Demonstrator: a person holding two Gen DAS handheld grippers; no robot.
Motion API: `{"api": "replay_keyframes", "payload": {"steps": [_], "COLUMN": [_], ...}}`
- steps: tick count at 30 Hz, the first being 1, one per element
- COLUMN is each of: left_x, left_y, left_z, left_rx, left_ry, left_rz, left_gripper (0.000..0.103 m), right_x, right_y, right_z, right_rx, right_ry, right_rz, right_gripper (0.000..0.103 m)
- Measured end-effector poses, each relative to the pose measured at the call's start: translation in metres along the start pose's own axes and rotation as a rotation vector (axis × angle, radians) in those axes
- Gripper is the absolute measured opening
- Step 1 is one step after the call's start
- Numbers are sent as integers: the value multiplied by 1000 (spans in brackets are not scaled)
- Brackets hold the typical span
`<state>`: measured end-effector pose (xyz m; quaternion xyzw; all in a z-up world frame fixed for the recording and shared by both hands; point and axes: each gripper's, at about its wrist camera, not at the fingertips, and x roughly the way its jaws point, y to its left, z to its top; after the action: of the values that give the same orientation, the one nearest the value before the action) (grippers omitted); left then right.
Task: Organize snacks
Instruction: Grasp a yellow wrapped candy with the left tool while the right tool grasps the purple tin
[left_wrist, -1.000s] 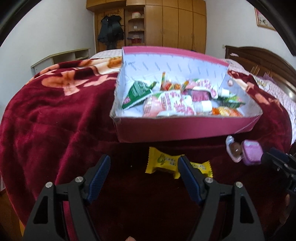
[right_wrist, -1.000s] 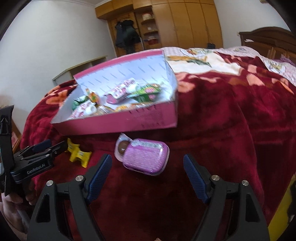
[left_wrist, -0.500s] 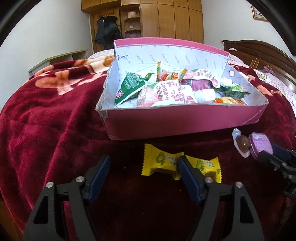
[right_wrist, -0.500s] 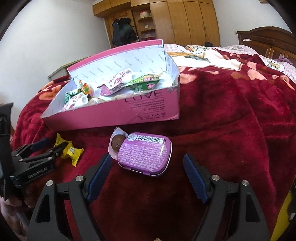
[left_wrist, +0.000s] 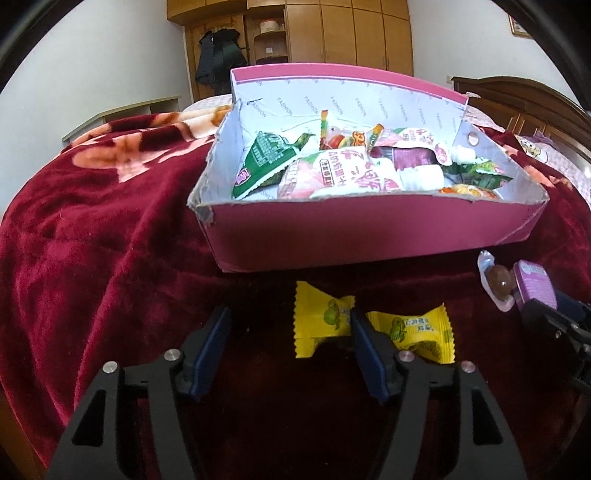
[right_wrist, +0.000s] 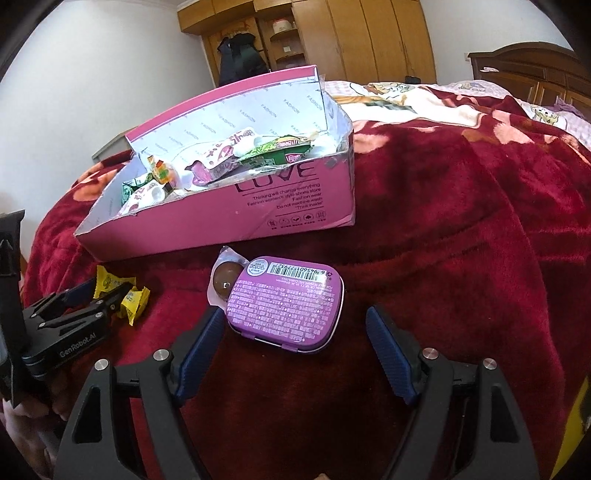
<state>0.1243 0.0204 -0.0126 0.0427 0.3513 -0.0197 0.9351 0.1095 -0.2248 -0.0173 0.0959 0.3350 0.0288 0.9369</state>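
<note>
A pink cardboard box (left_wrist: 369, 236) holding several snack packets stands on the red blanket. In front of it lie two yellow wrapped candies. My left gripper (left_wrist: 288, 326) is low over the blanket and its jaws are closing. The left candy (left_wrist: 319, 321) lies between them against the right finger, while the left pad is still apart from it. The second candy (left_wrist: 417, 328) lies outside that finger. My right gripper (right_wrist: 295, 319) stands open around a purple tin (right_wrist: 284, 299) without pressing on it. A wrapped chocolate ball (right_wrist: 225, 280) touches the tin's far left corner.
The red plush blanket (right_wrist: 461, 221) covers a bed. A dark wooden headboard (left_wrist: 517, 99) is at the right and wooden wardrobes (right_wrist: 369, 40) stand at the back. In the right wrist view the left gripper (right_wrist: 99, 293) sits at the left over the candies (right_wrist: 133, 301).
The left jaws have narrowed a little around the yellow candy. Both views have sunk closer to the blanket, so the box and snacks look nearer. The right jaws keep their width.
</note>
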Motion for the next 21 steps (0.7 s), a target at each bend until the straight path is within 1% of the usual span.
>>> {"api": "replay_keyframes", "payload": {"steps": [3, 6, 8, 10, 11, 12, 13, 15, 17, 19, 20, 21], "left_x": [0, -2, -4, -5, -6, -7, -8, -10, -11, -10, -11, -12], "left_y": [0, 0, 0, 0, 0, 1, 2, 5, 8, 10, 11, 13], "left_z": [-1, -1, -2, -2, -2, -3, -3, -3, -3, -2, -2, -2], "left_rx": [3, 4, 1, 1, -1, -5, -10, -21, -39, -54, -63, -70], "left_ry": [-6, -12, -18, -20, -19, -20, -22, -22, -17, -9, -8, -9], "left_rz": [2, 0, -2, 1, 1, -2, -6, -22, -44, -63, -71, -78], "left_gripper": [69, 68, 64, 53, 51, 46, 39, 32, 30, 28, 27, 23], "right_x": [0, -1, 0, 2, 3, 4, 3, 1, 0, 0, 1, 1], "right_y": [-1, -5, -4, 1, 3, 5, 5, 1, -3, -3, -2, -2], "right_z": [2, 4, 5, 4, 3, 1, -1, -3, -4, -5, -5, -5], "right_rx": [29, 89, 95, 72, 60, 51, 51, 68, 82, 85, 83, 82], "right_ry": [-11, -33, -34, -35, -37, -43, -55, -74, -81, -85, -85, -86], "right_rz": [-3, 9, -1, -23, -35, -44, -43, -23, -17, -33, -42, -48], "right_gripper": [80, 80, 80, 80, 80, 80, 80, 80, 77, 72, 71, 69]}}
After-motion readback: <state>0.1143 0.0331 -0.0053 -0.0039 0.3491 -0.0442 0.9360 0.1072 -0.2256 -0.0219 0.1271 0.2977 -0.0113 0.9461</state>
